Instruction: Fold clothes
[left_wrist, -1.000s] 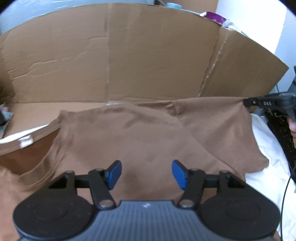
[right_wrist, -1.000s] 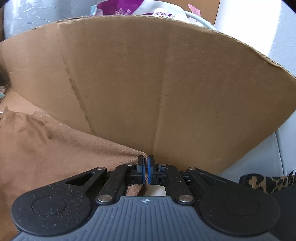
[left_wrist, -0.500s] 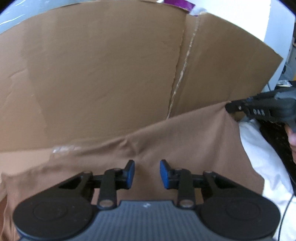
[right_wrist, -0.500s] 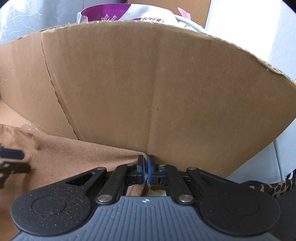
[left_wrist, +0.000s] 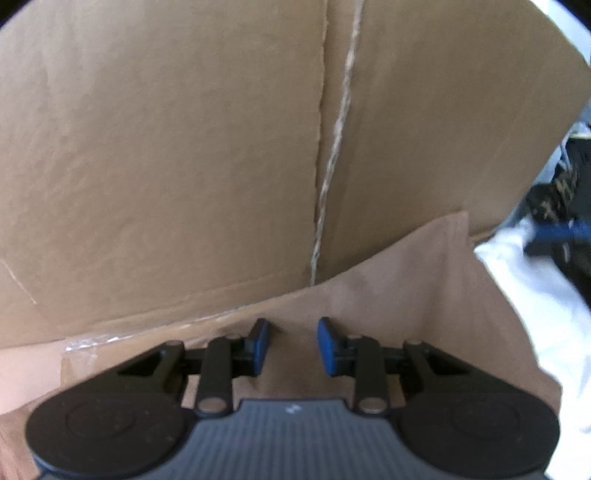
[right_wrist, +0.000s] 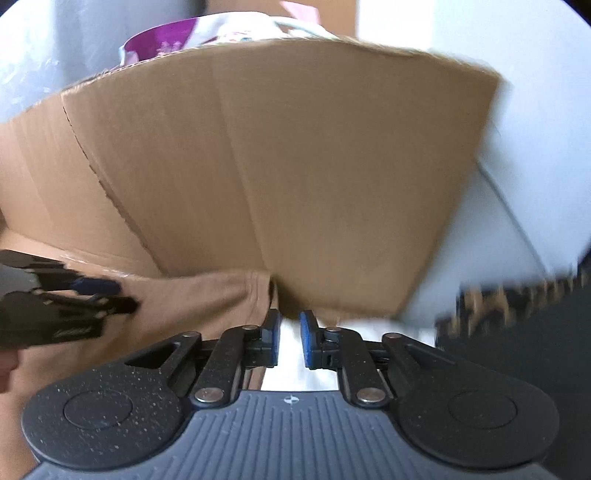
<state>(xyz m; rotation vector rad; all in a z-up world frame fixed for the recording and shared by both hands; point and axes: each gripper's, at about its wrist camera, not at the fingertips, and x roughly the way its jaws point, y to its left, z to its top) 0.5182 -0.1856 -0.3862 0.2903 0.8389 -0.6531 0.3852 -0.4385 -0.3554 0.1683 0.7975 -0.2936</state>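
Left tongs (left_wrist: 291, 345) released, blue pads (left_wrist: 327, 345) apart over the brown shirt (left_wrist: 388, 306), nothing between them. Shirt's far edge runs just ahead of the pad tips, rising to the right into a raised corner against the cardboard wall (left_wrist: 166, 147). Cardboard stands close in front; little room forward. Wall has a vertical seam just right of the tongs' centreline. Right of the shirt's edge: white sheet (left_wrist: 524, 295), then the blurred right tongs. Right tongs (right_wrist: 290, 341) also released, narrow gap between the pads, empty; white sheet (right_wrist: 291, 354) shows through the gap. Shirt (right_wrist: 192, 299) lies to their left, its right edge dropping just beside the left pad (right_wrist: 272, 341), apparently not gripped. Left tongs (right_wrist: 92, 295) sit farther left over the shirt. Cardboard (right_wrist: 295, 166) dead ahead, its lower corner just past the pad tips. Leopard-print fabric (right_wrist: 509, 299) to the right, blurred.
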